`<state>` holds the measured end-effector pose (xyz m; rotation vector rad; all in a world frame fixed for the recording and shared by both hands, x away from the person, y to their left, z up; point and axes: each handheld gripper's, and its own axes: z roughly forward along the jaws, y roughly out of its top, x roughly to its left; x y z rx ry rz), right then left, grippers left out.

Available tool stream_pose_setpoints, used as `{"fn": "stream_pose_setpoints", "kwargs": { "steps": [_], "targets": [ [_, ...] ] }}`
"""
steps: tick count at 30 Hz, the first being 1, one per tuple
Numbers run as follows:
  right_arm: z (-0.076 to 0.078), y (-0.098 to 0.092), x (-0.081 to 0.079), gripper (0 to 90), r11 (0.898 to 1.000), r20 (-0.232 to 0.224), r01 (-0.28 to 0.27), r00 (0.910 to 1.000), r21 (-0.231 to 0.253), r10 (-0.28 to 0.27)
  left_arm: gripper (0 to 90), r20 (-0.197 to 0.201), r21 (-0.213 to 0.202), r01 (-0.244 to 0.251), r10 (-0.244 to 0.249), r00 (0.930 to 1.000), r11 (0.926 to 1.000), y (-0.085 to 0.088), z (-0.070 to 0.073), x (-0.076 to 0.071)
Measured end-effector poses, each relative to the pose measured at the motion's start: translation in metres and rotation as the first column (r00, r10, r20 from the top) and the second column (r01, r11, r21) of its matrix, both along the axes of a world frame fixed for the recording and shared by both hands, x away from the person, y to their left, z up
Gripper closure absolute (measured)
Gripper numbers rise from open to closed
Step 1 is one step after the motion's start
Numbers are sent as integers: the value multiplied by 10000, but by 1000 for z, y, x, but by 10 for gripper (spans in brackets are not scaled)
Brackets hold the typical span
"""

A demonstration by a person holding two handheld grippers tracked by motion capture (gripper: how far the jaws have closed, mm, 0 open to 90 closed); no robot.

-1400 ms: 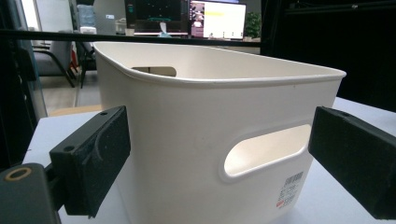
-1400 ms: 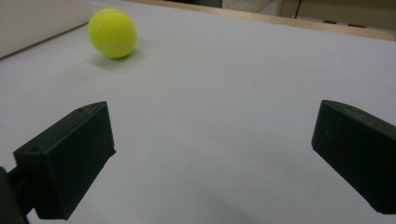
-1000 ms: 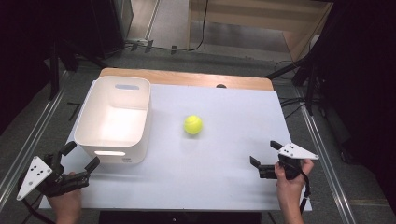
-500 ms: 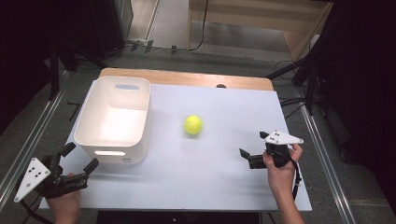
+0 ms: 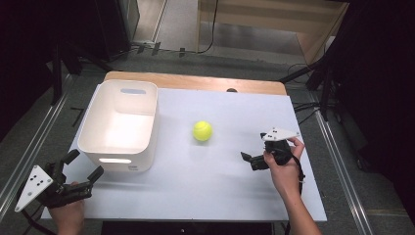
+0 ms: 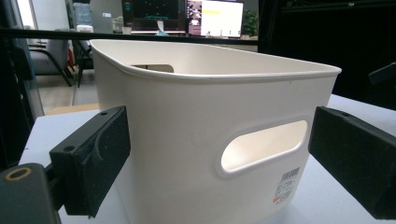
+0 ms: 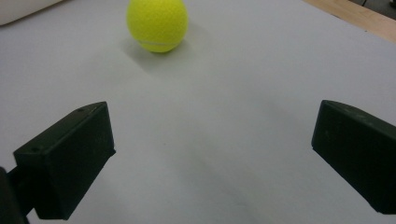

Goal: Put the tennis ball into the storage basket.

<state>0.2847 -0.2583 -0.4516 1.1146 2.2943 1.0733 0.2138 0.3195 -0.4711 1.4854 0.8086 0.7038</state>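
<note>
A yellow tennis ball lies on the white table top, right of a white plastic bin with handle slots. My right gripper is held low over the table right of the ball, open and pointing left toward it. In the right gripper view the ball lies ahead and a little left of the open gripper, with bare table between the jaws. My left gripper sits at the near left corner, open. In the left gripper view the gripper faces the bin's near wall.
A wooden strip runs along the table's far edge. Metal rails flank the table on both sides, and cables lie on the floor behind. Open table surface stretches between the ball and the front edge.
My right gripper has moved left and forward across the table toward the ball. The left gripper has stayed almost where it was. Ball and bin have not moved.
</note>
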Motion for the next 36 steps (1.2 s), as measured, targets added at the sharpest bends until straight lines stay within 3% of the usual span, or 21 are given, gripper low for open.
{"fn": "stream_pose_setpoints", "kwargs": {
  "steps": [14, 22, 36],
  "targets": [
    [5, 22, 22, 0, 9961, -625, -715, 9957, -515, 682, 58, 1, -33, 25, -25, 10000, 10000, 0, 0, 0],
    [6, 32, 35, 0, 9906, -1212, -1069, 9880, -847, 963, 58, 3, -13, 40, -40, 10000, 10000, 0, 0, 0],
    [6, 49, 52, 0, 9796, -1704, -1606, 9755, -1210, 1388, 58, 10, -44, 48, -48, 10000, 10000, 0, 0, 0]
  ]
}}
